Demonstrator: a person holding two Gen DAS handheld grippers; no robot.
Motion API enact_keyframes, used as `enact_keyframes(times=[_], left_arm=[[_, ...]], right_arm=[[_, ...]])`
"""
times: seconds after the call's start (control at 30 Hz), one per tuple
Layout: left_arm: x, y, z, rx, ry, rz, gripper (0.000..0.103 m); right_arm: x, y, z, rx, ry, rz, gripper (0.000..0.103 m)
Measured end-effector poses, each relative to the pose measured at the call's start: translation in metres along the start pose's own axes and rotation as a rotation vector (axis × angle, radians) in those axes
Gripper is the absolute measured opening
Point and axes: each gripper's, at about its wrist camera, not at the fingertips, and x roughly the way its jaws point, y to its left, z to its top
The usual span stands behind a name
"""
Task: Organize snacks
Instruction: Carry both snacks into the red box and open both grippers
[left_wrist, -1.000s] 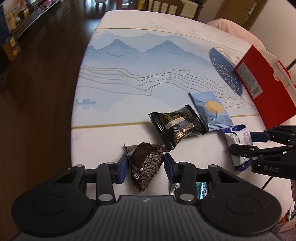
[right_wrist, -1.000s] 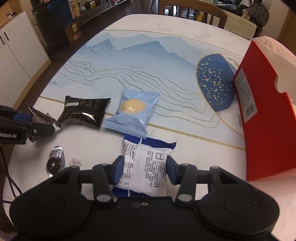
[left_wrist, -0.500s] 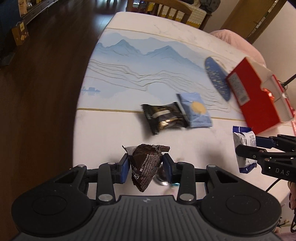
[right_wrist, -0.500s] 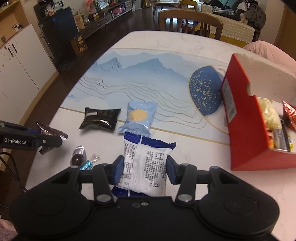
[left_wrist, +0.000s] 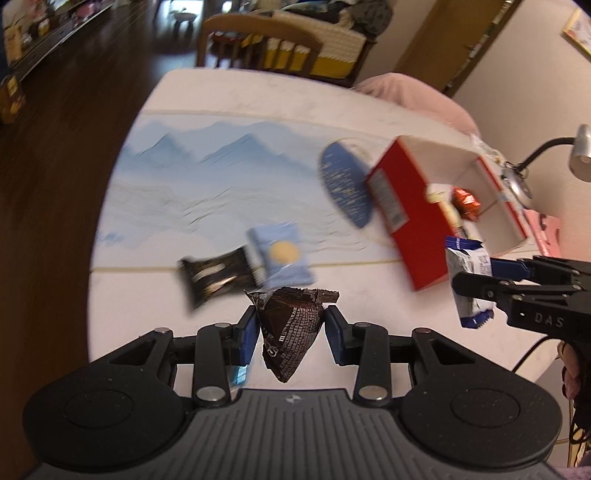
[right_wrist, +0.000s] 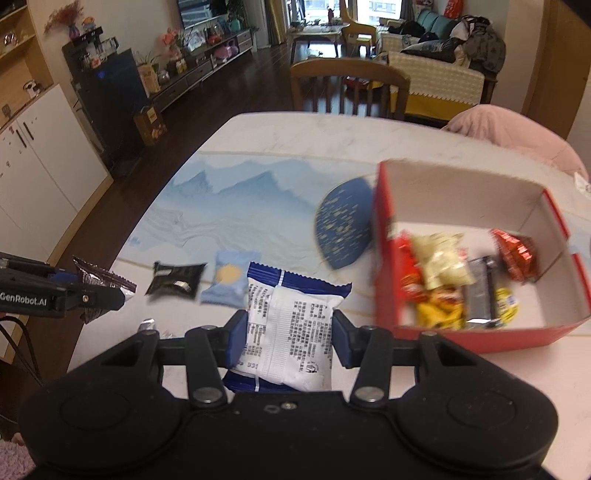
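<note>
So both packets are off the tabletop now. A second back the white-and-blue snack packet was low over the surface with the red box seen side-on; now the right gripper has come up high enough that I can look straight down into the box, ahead and to the right of its fingers. Those fingers are pinching the packet by its two sides. The left gripper has risen too, fingers clamped on the dark brown wrapped snack, which hangs point-down between them.

My read: the pick-up is done for both and the drop into the box comes next, right one first since it's nearer.

Left on the tabletop, ahead of the left fingers: a black packet and a light blue packet, touching or overlapping at one edge (blurry, hard to say). A couple of small foil candies sit just left of the right fingers.

In the way: the box's near wall needs clearing, and it's already half full of snacks, mostly along the near side, with open floor further back. A desk lamp stands beyond the box.
</note>
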Motion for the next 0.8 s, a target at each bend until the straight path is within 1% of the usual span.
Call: enact_keyframes(times=[0.2, 0.4, 0.67, 0.8], left_arm=[[0.009, -0.062, 0.027, 0.069, -0.021, -0.04, 0.038], [0.031, -0.123, 0.053, 0.133, -0.03, -0.06, 0.038], [0.075, -0.193, 0.078, 0.177, -0.017, -0.061, 0.038], [0.102, -0.218, 0.085, 0.191, 0.014, -0.055, 0.038]], right_arm=[[-0.018, -0.048, 0.016, 0.024, -0.028, -0.021, 0.046], [-0.026, -0.101, 0.027, 0.042, -0.053, -0.049, 0.046], [-0.014, -0.17, 0.033, 0.068, -0.041, -0.112, 0.046], [-0.001, -0.199, 0.03, 0.074, -0.018, -0.134, 0.046]])
